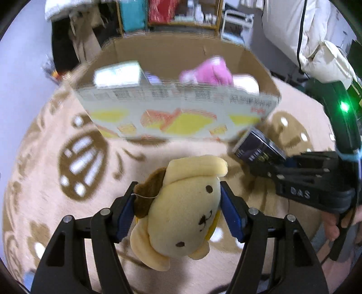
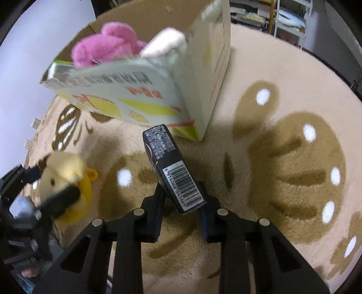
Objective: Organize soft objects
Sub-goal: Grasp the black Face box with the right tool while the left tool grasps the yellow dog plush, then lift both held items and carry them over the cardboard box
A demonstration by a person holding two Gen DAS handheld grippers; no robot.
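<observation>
The left gripper (image 1: 178, 211) has its jaws closed on a yellow dog plush (image 1: 181, 217), the blue pads (image 1: 230, 212) pressing the head from both sides, the toy's face turned toward the camera with its brown ear (image 1: 148, 192) against the left pad. The plush hangs clear above the beige carpet (image 1: 45, 203) with its brown pattern, on the near side of the cardboard box (image 1: 176, 113). The right gripper (image 2: 181, 203) has its jaws clamped on a small dark carton (image 2: 172, 165), gripping it at the barcode end so the carton juts forward and up, its far end close to the near corner of the cardboard box (image 2: 199, 97); whether it touches the box cannot be told. From the right wrist view the plush (image 2: 65, 178) and the left gripper (image 2: 56, 201) sit well to the left of the carton, and a yellow ring (image 2: 92, 174) shows just behind the toy. The box stands on the carpet with its top open; its printed wall, with yellow and orange shapes, rises between both grippers and the contents. Inside it lie a pink plush (image 2: 106, 45), a pale soft item (image 2: 165, 43) beside that, and a light packet (image 1: 117, 72) toward the box's left end. Beyond the box stand shelves (image 1: 181, 13) with coloured items, blurred.
</observation>
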